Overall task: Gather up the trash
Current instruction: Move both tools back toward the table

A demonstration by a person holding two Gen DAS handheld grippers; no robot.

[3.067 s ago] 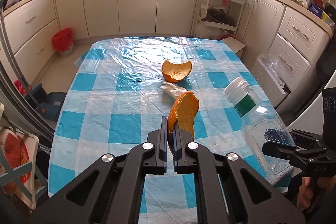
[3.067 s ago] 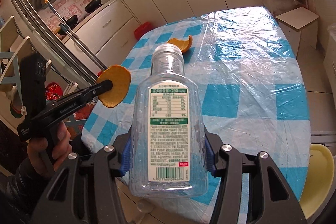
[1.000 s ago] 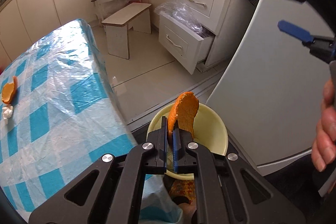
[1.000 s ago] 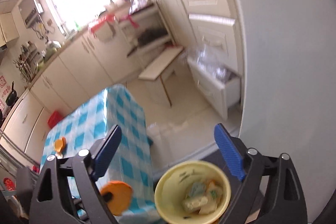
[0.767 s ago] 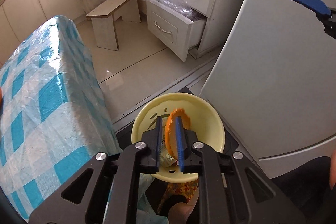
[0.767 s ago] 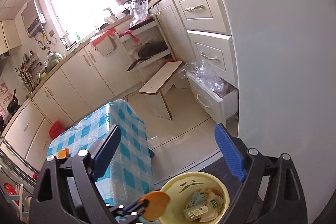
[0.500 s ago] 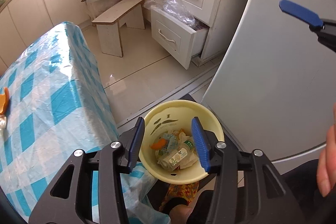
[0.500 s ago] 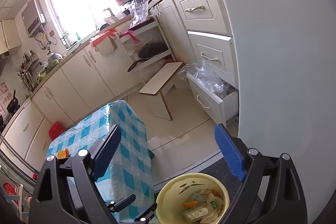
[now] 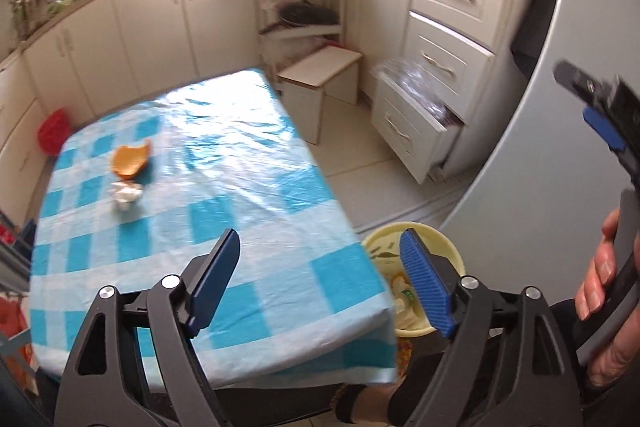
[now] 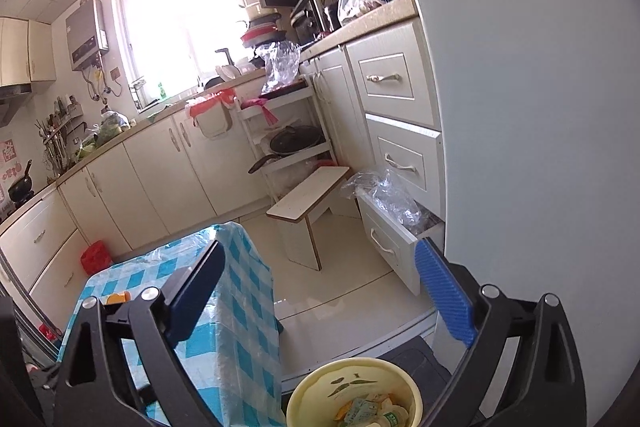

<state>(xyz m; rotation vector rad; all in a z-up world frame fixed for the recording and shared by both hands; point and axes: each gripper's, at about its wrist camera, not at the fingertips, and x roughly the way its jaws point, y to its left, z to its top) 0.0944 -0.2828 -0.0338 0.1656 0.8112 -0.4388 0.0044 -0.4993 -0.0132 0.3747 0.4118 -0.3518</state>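
Both grippers are empty, with their fingers spread wide. The left gripper (image 9: 316, 279) hangs over the near right corner of the counter (image 9: 248, 163), which wears a blue-checked cloth under clear plastic. The right gripper (image 10: 320, 295) sits off the counter's right edge, above the yellow bin (image 10: 320, 387) on the floor, which already holds some scraps.

Two bits of trash remain on the counter. An orange peel (image 9: 131, 159) lies at about 11 o'clock from the left fingers, well apart from them, cup side up, its long axis running roughly 9 to 3 across the left wrist view. Just beside it, on the near side, sits a small crumpled white wad (image 9: 126, 193), perhaps tissue.

The left gripper looks the nearer one to both pieces; the right wrist view catches only a sliver of the peel at its far left. The next reach likely means travelling forward and left across the cloth, with the fingers straddling the peel's short width. The bin stands at about 3 o'clock from the left fingers, low beside the counter corner.
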